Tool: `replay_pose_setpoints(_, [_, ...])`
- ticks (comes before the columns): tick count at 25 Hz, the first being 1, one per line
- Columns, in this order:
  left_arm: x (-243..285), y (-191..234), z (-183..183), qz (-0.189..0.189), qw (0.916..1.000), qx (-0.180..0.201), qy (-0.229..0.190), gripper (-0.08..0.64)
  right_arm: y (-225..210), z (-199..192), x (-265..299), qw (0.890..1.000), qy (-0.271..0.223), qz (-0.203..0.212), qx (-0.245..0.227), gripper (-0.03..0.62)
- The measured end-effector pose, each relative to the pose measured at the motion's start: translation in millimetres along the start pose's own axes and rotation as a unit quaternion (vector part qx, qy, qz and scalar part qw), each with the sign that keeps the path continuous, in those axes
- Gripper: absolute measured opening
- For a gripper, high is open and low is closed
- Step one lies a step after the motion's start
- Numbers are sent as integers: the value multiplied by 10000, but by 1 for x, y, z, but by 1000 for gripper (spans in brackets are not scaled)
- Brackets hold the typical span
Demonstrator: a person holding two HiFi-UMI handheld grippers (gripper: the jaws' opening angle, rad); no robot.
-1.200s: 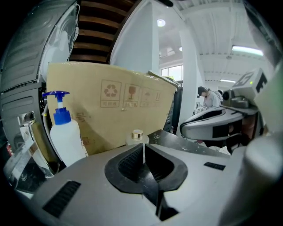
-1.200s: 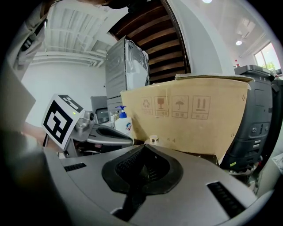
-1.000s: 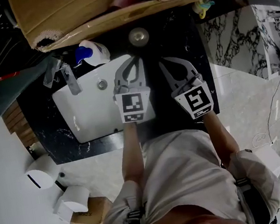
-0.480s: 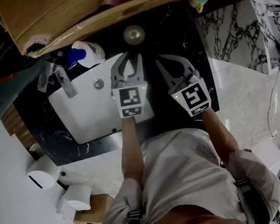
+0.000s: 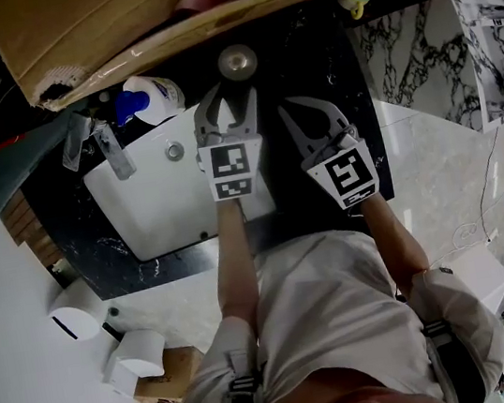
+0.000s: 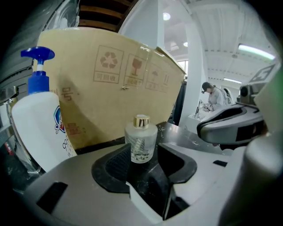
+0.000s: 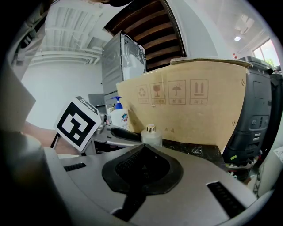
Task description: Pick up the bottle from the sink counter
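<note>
Seen from above, a person stands at a dark marbled surface (image 5: 343,58) with a white sink (image 5: 153,207) set into it, holding a gripper in each hand. The left gripper (image 5: 224,96) has just been opening; its jaws were together a second ago and now stand roughly half apart with nothing pressed between them. It has also edged forward and a little downward, toward the back of the surface. We take this as the approach to the grasp, with the jaws parted to let the bottle in and the closing not yet begun.

The bottle (image 6: 141,139) is small, of frosted glass with a gold cap; it stands on the surface just ahead of the left gripper's fingertips, lined up with the gap between them. The pads do not touch it. From above it shows as a pale round disc (image 5: 236,61) just beyond the jaw tips.

It stands upright; its long axis is vertical, with the cap pointing up and the base flat on the surface. The jaws therefore meet its round sides squarely.

The right gripper (image 7: 142,149), to the right of the left one, is closed and empty; the bottle is ahead of it and slightly to its left. A white pump bottle (image 6: 37,119) stands to the left of the left gripper, and a cardboard box (image 6: 110,88) is behind both bottles.
</note>
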State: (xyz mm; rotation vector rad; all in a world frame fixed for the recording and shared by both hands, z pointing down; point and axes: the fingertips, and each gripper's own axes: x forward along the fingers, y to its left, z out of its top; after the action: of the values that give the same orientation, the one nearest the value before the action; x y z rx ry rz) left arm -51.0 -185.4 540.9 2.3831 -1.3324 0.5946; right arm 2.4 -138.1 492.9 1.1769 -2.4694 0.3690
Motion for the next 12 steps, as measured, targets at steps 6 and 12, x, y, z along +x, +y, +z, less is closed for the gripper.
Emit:
replay_pose_setpoints(6, [11, 2, -1, 3, 10000, -34, 71, 239, -5, -3, -1, 10000, 21, -47, 28, -8])
replay_pose_setpoints(12, [23, 0, 0, -97, 9999, -79, 73, 277, -6, -5, -2, 10000, 47, -64, 53, -8])
